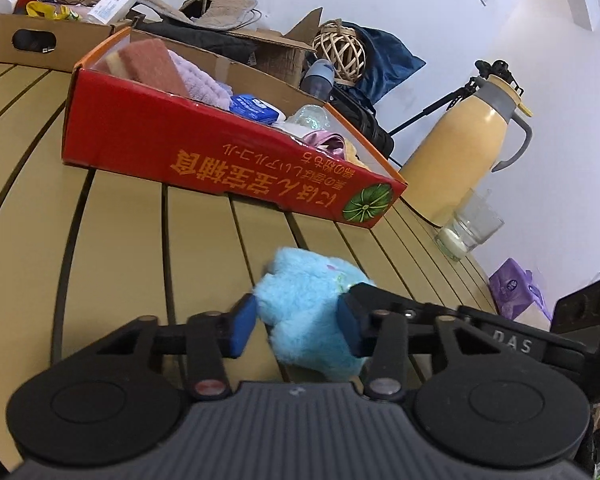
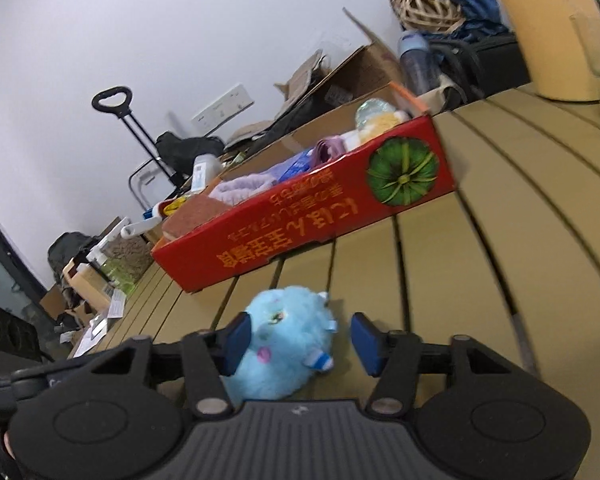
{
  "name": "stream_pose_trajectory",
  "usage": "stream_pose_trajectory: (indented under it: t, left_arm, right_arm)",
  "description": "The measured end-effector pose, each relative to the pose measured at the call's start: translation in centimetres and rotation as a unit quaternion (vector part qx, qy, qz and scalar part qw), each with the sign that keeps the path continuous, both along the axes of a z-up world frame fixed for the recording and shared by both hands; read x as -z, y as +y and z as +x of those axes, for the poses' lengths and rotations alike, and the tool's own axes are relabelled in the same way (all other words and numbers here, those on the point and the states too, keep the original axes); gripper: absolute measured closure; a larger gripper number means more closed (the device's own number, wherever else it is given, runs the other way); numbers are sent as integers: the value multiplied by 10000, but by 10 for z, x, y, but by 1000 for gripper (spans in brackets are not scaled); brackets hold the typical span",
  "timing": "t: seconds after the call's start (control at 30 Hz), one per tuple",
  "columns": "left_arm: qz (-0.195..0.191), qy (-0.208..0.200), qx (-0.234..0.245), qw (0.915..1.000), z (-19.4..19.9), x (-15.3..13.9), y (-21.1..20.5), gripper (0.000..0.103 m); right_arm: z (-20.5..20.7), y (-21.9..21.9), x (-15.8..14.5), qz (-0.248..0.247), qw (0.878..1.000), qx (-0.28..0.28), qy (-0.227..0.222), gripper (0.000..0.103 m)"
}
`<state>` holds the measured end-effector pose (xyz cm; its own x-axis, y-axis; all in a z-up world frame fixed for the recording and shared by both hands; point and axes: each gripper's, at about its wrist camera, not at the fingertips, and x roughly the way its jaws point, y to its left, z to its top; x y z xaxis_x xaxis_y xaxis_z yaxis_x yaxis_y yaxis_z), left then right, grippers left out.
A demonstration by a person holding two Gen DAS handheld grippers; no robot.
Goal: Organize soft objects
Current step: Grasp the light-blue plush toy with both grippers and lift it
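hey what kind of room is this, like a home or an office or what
Probably a cluttered home storage or work room: open cardboard boxes piled with odds and ends along a white wall, a thermos jug on the slatted table, and a luggage trolley.

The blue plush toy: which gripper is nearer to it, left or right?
Left. The left gripper has both pads pressed on the blue plush toy. The right gripper straddles it, one pad touching, the other apart.

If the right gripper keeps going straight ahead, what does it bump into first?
The blue plush toy sitting between the right gripper's open fingers. Behind it comes the red cardboard box.
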<state>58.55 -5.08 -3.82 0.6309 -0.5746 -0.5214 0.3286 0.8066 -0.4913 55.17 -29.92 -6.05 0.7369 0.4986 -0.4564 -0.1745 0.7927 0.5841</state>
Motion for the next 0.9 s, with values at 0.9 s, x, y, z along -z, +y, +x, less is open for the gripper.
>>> stream_pose_trajectory:
  t: [0.9]
  left_arm:
    - [-457,-611,-107,9970,-119,-46,16,89]
  right_arm:
    - [-101,26,-60,-60,9962,-305,-817,81]
